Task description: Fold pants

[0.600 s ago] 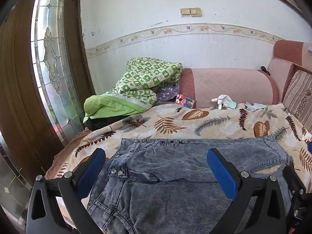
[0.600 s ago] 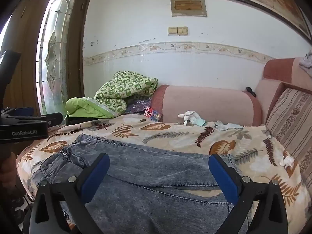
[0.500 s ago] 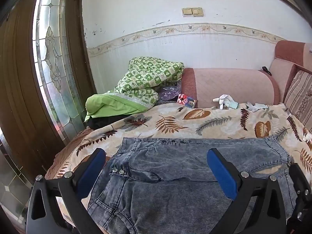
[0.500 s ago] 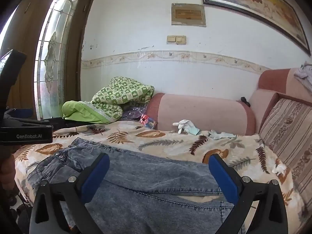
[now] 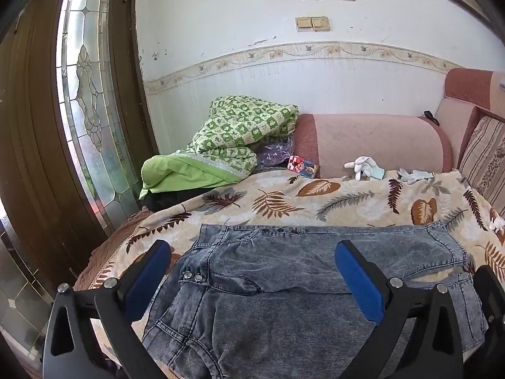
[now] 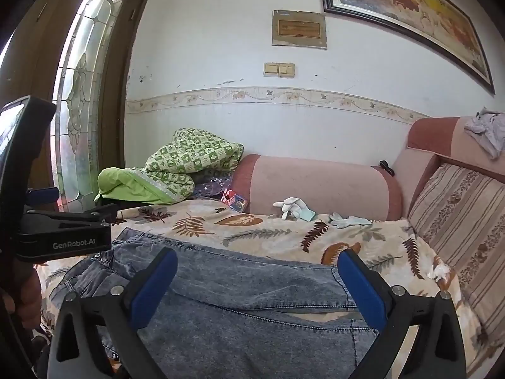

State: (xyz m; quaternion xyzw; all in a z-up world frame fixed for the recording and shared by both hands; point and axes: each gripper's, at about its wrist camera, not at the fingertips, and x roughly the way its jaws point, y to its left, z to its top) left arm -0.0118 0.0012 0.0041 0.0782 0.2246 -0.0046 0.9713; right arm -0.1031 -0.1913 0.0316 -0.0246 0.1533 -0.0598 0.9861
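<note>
Leaf-print sofa cover (image 5: 347, 202) under flat grey jeans (image 5: 284, 300), left claw (image 5: 252, 271) and right claw (image 6: 257, 279) both spread wide, empty.

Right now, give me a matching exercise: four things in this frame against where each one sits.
Things:
1. jeans
2. green checked quilt
3. white glove
4. framed painting

Places:
A. on the wall
B. piled at the couch's window end
C. spread flat on the leaf-print cover
D. at the foot of the pink backrest

Pairs: 1-C, 2-B, 3-D, 4-A
</note>
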